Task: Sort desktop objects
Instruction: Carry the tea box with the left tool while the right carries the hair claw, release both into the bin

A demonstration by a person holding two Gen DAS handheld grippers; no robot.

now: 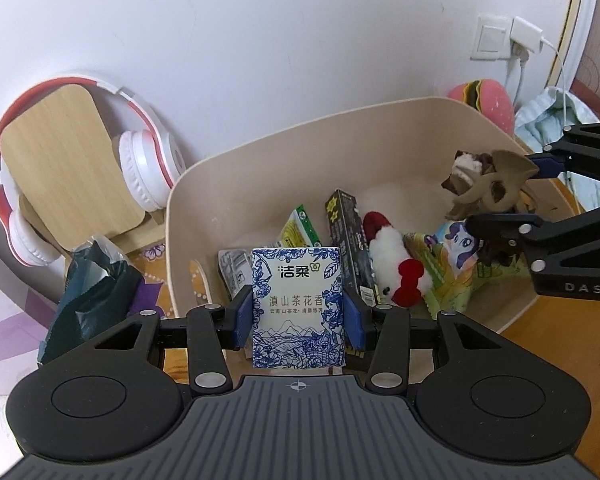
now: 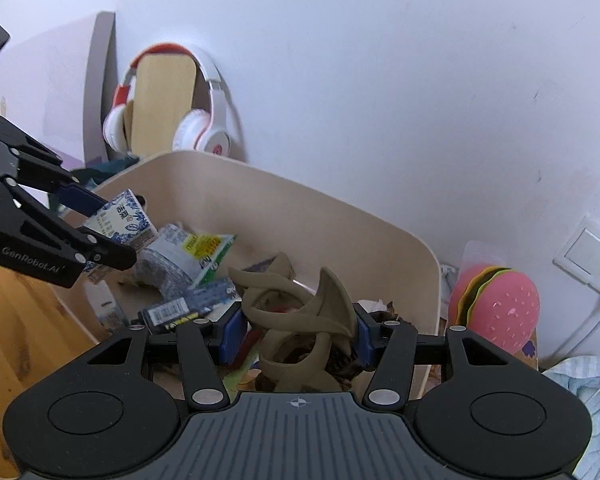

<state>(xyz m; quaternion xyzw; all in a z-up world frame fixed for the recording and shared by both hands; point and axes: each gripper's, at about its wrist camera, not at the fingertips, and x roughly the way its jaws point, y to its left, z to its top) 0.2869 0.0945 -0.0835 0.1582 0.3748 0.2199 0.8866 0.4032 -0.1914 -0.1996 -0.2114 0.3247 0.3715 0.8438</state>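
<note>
My left gripper point(image 1: 298, 316) is shut on a blue-and-white tissue pack point(image 1: 298, 306) and holds it upright over the near rim of the beige bin point(image 1: 260, 152). The pack also shows in the right wrist view point(image 2: 118, 220), held over the bin's left side. My right gripper point(image 2: 298, 334) is shut on a tan and brown creature toy point(image 2: 304, 312) above the bin's right part; in the left wrist view the toy point(image 1: 488, 184) hangs at the right.
The bin holds a red-and-white plush point(image 1: 392, 268), a black box point(image 1: 350, 244), a pony snack bag point(image 1: 456, 256) and green packets point(image 1: 300, 232). Headphones point(image 1: 144, 168) hang on a wooden stand at left. A dark bag point(image 1: 92, 292) lies left of the bin. A pink burger toy point(image 2: 496, 308) sits at right.
</note>
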